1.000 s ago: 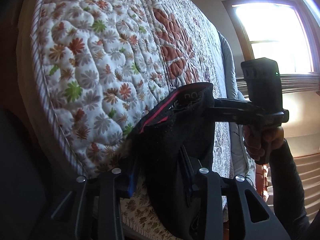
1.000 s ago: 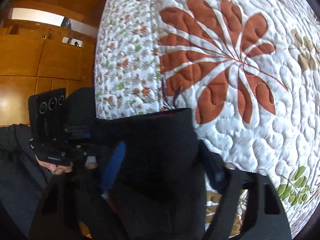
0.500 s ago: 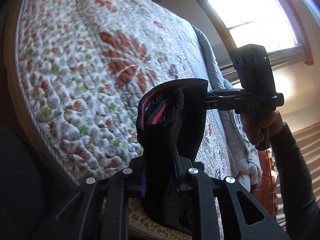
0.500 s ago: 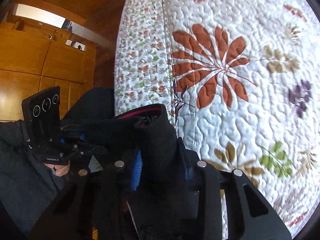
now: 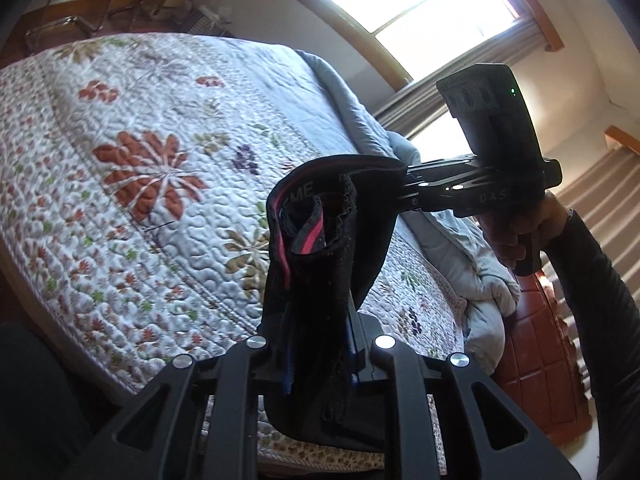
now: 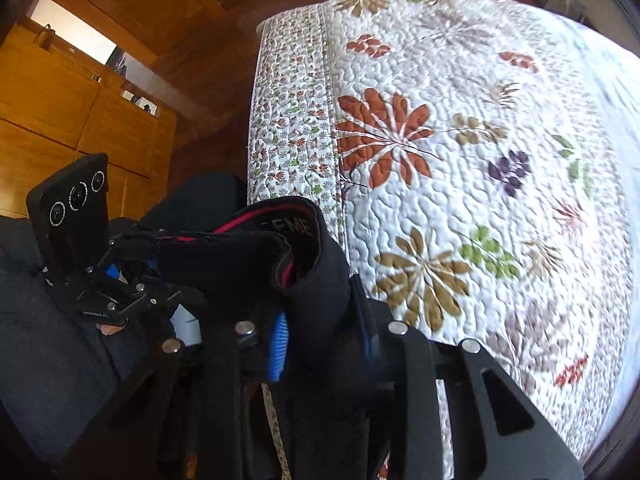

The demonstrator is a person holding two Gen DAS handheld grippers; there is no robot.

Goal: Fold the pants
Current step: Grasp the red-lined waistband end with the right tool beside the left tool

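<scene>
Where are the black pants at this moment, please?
The black pants hang by the waistband above the near edge of the floral quilt, clamped in the left gripper and right gripper.

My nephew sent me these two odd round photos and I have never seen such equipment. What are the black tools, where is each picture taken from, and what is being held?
There is no robot here: a person holds a hand-operated two-finger gripper in each hand, each carrying a wide-angle camera looking along its fingers. One picture comes from the left gripper, the other from the right gripper, so each also shows the other tool from outside. Both have just been closing and are clamped on the waistband of the black pants, which have a pink stripe and hang lifted above the bed. Below lies a floral quilt, with a grey-blue blanket bunched along its window side.
</scene>
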